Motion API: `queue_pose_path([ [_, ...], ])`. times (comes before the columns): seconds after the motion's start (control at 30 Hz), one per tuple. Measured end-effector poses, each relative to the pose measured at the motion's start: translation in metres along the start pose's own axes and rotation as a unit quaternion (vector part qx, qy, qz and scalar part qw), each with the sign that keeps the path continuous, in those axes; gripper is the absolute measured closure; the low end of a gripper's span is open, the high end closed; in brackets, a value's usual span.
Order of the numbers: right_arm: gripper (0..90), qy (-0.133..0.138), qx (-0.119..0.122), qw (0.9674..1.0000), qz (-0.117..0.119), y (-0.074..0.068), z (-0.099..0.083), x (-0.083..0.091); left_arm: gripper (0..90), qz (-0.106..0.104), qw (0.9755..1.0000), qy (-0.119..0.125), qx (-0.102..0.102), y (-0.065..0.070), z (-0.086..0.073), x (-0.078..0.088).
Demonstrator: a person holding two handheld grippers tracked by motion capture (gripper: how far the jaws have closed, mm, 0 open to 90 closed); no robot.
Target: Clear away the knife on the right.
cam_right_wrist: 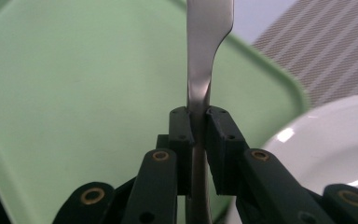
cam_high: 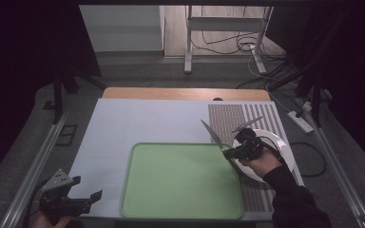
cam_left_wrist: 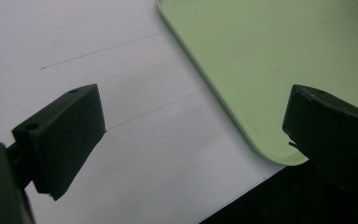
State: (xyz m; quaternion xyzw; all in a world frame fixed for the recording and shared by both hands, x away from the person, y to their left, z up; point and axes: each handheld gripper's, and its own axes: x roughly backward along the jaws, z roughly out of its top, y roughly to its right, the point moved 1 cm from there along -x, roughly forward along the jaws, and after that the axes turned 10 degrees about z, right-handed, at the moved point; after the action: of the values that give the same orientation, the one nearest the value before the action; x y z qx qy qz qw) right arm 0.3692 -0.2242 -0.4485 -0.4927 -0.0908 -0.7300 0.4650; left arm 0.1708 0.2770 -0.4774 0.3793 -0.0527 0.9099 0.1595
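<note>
My right gripper (cam_high: 228, 153) is shut on a silver table utensil (cam_high: 211, 132) that looks like a knife. It hangs over the right edge of the green tray (cam_high: 180, 180), beside the white plate (cam_high: 280, 145). In the right gripper view the jaws (cam_right_wrist: 198, 116) pinch the utensil's (cam_right_wrist: 207, 37) narrow part. Its wider end rises over the tray (cam_right_wrist: 74, 93), with the plate (cam_right_wrist: 335, 140) at the lower right. My left gripper (cam_high: 86, 187) stands open at the table's front left corner. In the left gripper view nothing lies between its jaws (cam_left_wrist: 193, 107), and the tray's corner (cam_left_wrist: 261, 56) lies beyond them.
A pale mat (cam_high: 138, 123) covers most of the table, and the tray rests on it with nothing inside. A brown striped placemat (cam_high: 233, 116) lies under the plate at the right. The wooden table edge (cam_high: 185, 93) runs along the back. Cables and a stand are on the floor beyond.
</note>
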Motion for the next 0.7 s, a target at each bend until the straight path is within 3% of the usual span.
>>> queue_pose_path([
  [0.37,81.2,-0.055,0.028,0.9977,0.029,-0.034,-0.008,-0.033,5.5,0.0,1.0,-0.001,-0.001,0.0,0.0,0.0],
  [0.6,80.8,-0.106,0.023,0.9938,0.023,-0.036,-0.018,-0.058,5.6,0.0,1.0,-0.001,-0.003,0.0,0.0,0.0],
  [0.7,79.9,-0.134,0.017,0.9907,0.02,-0.033,-0.022,-0.069,5.6,0.001,1.0,-0.001,-0.004,0.0,0.0,0.0],
])
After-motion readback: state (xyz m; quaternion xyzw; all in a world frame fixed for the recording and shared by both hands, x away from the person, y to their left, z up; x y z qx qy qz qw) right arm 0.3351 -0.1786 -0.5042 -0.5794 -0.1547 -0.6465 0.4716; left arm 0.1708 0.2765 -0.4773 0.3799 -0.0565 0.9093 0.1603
